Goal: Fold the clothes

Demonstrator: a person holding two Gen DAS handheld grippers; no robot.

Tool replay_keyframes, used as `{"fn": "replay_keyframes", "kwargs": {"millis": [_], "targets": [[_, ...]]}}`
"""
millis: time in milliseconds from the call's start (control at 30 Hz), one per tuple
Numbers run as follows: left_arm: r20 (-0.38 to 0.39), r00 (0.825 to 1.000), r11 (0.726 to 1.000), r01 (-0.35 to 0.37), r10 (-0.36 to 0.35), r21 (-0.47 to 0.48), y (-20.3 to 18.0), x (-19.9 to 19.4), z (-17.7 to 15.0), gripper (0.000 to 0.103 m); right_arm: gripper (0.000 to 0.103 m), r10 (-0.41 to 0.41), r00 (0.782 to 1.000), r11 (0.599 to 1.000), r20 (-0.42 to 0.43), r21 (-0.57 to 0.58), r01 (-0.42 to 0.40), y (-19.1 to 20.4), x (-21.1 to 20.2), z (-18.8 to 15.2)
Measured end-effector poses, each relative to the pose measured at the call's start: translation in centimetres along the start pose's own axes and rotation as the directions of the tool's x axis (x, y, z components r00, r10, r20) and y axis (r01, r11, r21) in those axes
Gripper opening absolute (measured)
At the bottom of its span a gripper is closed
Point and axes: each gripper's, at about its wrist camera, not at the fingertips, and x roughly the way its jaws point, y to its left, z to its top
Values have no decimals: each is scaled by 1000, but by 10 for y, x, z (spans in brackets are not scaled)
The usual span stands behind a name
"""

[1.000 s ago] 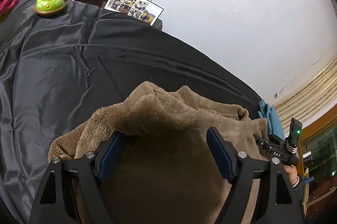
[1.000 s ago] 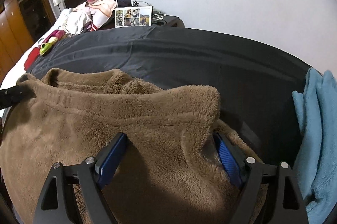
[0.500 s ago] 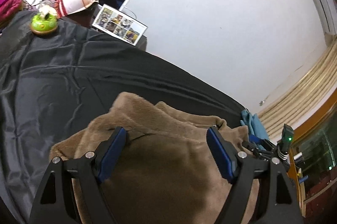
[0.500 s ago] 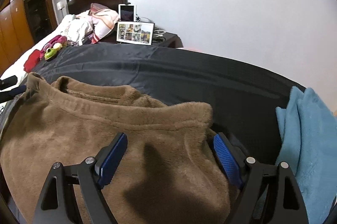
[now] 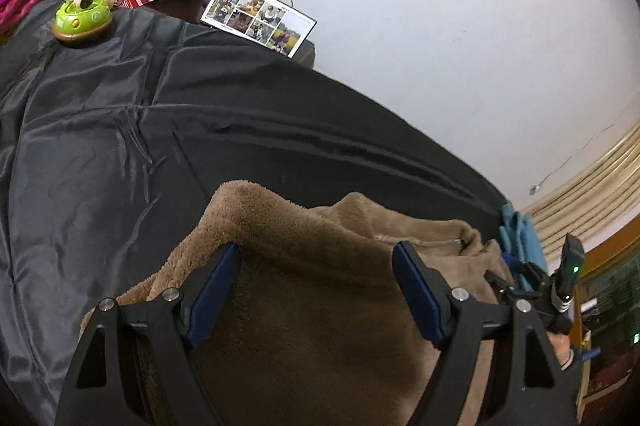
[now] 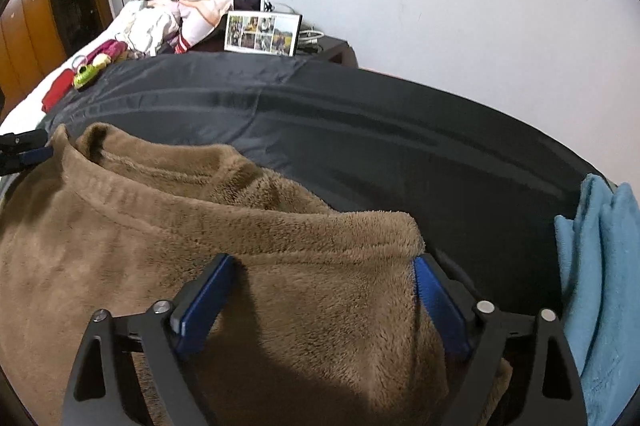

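Brown plush fleece garment (image 5: pixel 312 310) fills the span between both sets of fingers, heaped on the dark satin bedsheet (image 5: pixel 120 130). Starting left: the left gripper (image 5: pixel 316 298) stands spread wide, blue pads (image 5: pixel 212 298) on either side of a raised fold, fleece bulging between them but no pinch showing. Across to the right gripper (image 6: pixel 320 302): jaws opening right now, the garment's folded edge between them, the right-hand pad (image 6: pixel 436 306) tucked just under the corner. Beyond its right finger lies a light blue fleece cloth (image 6: pixel 600 286), close by. The worry from here, as I judge it: thick pile could cling to a pad and get dragged as a hand pulls away, spoiling the fold, or the right fingers could snag that blue cloth.
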Motion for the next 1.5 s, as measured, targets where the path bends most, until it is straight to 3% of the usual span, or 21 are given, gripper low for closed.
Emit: {"fn": "replay_keyframes", "kwargs": {"millis": [133, 267, 567, 800, 1033, 1167, 1500], "targets": [[-5, 1000, 1000, -13, 13, 9, -1, 5, -1, 82, 101, 15, 1000, 1000, -24, 19, -14, -5, 10, -2], [-14, 1000, 1000, -12, 12, 5, -1, 6, 1, 82, 101, 47, 999, 997, -27, 57, -46, -12, 12, -2], [-1, 1000, 1000, -1, 1, -11, -12, -31, -13, 82, 101, 27, 995, 992, 97, 120, -38, -30, -51, -9], [-27, 1000, 999, 13, -12, 39, -30, -36, -40, 82, 101, 64, 990, 983, 122, 162, -84, -32, -76, -19], [-13, 1000, 987, -25, 27, 156, -53, -43, -70, 82, 101, 162, 984, 987, 68, 2, -162, 14, -74, -44], [-19, 998, 985, -48, 51, 166, -50, -32, -71, 82, 101, 176, 984, 981, -12, -81, -177, 36, -55, -61], [-10, 996, 978, -84, 88, 189, -44, -25, -78, 82, 102, 156, 988, 985, -11, -66, -157, 37, -46, -69]]}}
